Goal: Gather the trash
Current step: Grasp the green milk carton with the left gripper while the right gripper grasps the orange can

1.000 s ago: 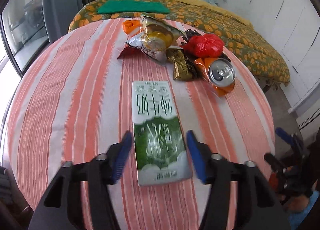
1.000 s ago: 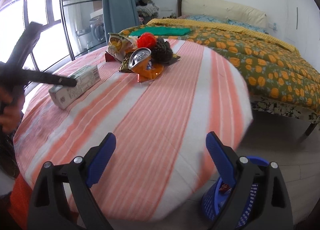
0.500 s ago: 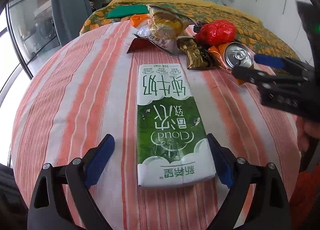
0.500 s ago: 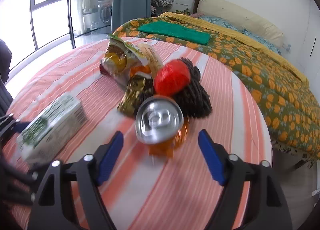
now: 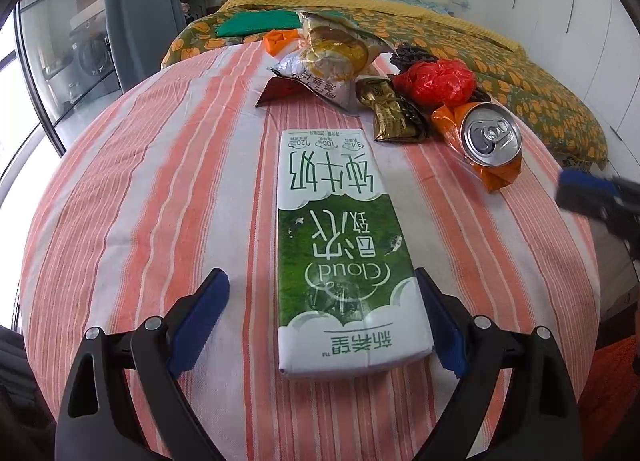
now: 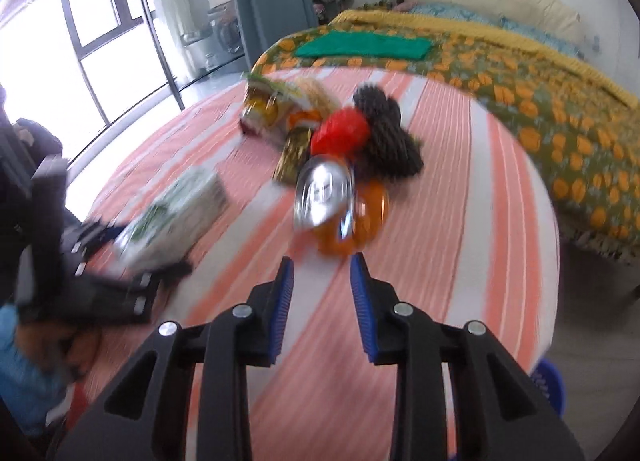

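A green and white milk carton (image 5: 344, 253) lies flat on the striped round table (image 5: 160, 165). My left gripper (image 5: 322, 297) is open, its near end between the jaws; the right pad (image 5: 436, 313) is at its edge. A crushed orange can (image 5: 490, 137) lies on its side beside a red bag (image 5: 440, 79), a gold wrapper (image 5: 390, 113) and a snack bag (image 5: 332, 57). My right gripper (image 6: 322, 281) is open with a narrow gap, empty, just short of the can (image 6: 340, 205). The carton (image 6: 176, 213) shows blurred at its left.
A bed with an orange-flowered cover (image 6: 540, 93) stands behind the table. A blue basket (image 6: 550, 385) sits on the floor off the table's right edge. A dark knitted item (image 6: 386, 137) lies by the red bag. Windows and a curtain are at the left.
My left gripper opened wide and closed in around the carton's near end. My right gripper swung over the table toward the can, then drew back a little while its jaws narrowed.
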{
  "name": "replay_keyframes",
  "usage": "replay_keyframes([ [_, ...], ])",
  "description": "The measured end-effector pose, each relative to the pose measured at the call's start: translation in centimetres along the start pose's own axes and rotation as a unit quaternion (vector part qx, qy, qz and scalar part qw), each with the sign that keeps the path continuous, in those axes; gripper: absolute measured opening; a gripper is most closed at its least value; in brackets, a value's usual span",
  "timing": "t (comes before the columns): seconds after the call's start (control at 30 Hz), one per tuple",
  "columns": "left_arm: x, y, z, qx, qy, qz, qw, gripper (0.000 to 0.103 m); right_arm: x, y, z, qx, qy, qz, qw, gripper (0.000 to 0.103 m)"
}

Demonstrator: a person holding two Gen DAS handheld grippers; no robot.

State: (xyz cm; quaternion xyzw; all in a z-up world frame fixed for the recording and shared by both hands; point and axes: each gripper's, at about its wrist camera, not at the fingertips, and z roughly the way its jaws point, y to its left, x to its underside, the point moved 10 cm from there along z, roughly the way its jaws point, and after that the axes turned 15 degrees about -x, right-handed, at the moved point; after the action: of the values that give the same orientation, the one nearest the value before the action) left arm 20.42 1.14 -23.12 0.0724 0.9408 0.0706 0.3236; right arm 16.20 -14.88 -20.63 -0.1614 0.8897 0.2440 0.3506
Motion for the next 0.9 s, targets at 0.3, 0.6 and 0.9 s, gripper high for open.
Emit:
replay_keyframes([
  [0.3,0.0,0.1,-0.1,0.001,-0.001,-0.004,1.0,0.09,-2.3,-1.3,0.3,-0.012,-0.038,0.035,0.999,0.064],
  [0.6,0.1,0.2,-0.2,0.005,-0.002,-0.009,1.0,0.09,-4.4,4.0,3.9,-0.098,-0.01,-0.003,0.995,0.044],
  [0.9,0.1,0.2,-0.2,0.005,-0.002,-0.009,0.9999,0.09,-3.1,0.7,1.2,-0.034,-0.037,-0.004,0.999,0.084],
])
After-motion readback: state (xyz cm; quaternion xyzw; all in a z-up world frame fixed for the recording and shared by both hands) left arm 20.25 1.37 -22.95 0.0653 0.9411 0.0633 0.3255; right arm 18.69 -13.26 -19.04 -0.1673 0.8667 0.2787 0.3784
